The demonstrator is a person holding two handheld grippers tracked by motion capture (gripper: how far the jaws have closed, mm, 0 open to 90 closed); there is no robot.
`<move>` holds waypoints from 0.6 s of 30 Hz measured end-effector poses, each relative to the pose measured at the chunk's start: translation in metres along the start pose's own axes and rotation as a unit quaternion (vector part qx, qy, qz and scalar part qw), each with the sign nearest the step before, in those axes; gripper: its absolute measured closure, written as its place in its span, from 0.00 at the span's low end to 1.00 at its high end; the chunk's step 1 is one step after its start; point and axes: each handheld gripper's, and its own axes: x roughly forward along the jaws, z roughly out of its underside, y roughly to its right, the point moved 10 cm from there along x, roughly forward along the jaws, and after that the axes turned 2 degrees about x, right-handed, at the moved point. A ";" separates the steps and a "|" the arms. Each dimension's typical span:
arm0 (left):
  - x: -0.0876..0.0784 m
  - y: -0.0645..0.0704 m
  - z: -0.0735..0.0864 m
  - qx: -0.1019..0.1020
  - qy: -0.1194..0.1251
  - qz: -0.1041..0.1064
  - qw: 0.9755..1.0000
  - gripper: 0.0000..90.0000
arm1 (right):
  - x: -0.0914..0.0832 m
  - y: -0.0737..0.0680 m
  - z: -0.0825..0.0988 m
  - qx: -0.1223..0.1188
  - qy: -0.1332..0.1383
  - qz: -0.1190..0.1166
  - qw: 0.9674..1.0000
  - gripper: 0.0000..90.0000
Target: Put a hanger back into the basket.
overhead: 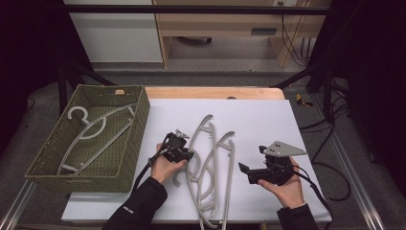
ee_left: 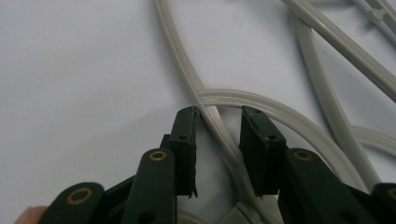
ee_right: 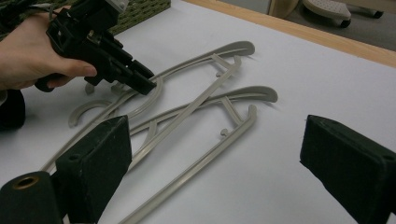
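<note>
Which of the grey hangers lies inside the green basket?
The hanger at the far left lies alone inside the basket; the other two hangers lie crossed on the white table.

Your left gripper [ee_left: 218,149] is matt black plastic with rough, slightly frayed rubbery pads [ee_left: 259,154] and brass-coloured rivets, and the hangers [overhead: 209,163] under it are smooth grey plastic with a faint sheen. They lie on a smooth, matt white sheet [overhead: 268,120] over the counter [overhead: 215,92], whose pale wood edge shows beyond it. Beside you sits a rough, matt olive-green woven basket [overhead: 122,165].
</note>
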 end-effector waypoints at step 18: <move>-0.002 -0.024 -0.015 0.000 0.014 -0.038 0.999 0.89 | 0.001 0.000 0.000 0.002 0.000 -0.001 1.000 0.10</move>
